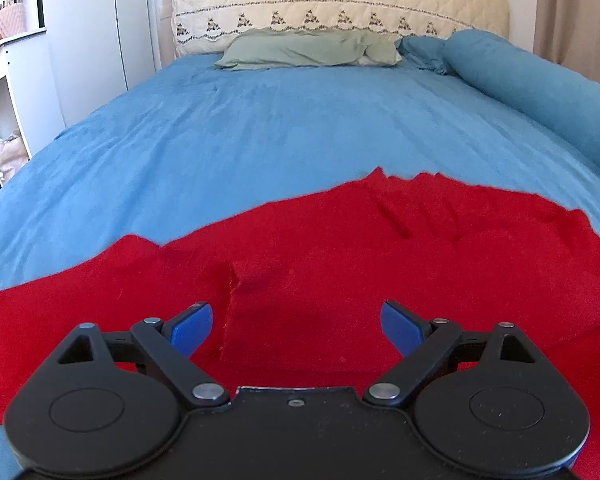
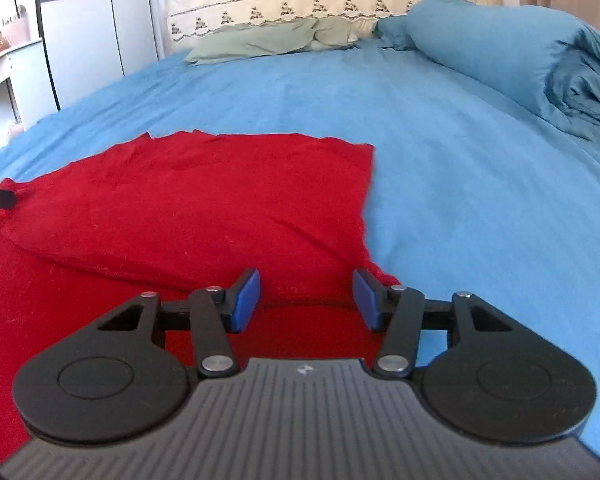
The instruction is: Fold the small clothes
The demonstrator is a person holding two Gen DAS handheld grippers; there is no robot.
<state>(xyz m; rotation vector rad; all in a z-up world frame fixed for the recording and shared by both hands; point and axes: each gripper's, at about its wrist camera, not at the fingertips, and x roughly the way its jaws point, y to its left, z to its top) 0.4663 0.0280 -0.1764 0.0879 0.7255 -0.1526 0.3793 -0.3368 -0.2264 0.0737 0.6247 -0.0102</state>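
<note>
here both left tongs [image 1: 296, 326] and right tongs [image 2: 306, 300] released, gaping over red garment [image 2: 180, 200].

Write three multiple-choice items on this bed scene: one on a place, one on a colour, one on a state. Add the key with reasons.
1. Where does the red knitted garment lie?
A. on the blue bedsheet
B. on the white shelf
C. on the green pillow

2. What colour are the pads of the right gripper?
A. yellow
B. blue
C. white

3. How do the jaws of the left gripper stand?
A. clamped on the garment
B. shut on nothing
C. open above the garment

Key: A, the red cloth is spread flat on the sheet; B, both pads show blue; C, a wide gap shows between the fingers, with red cloth beyond.
</note>
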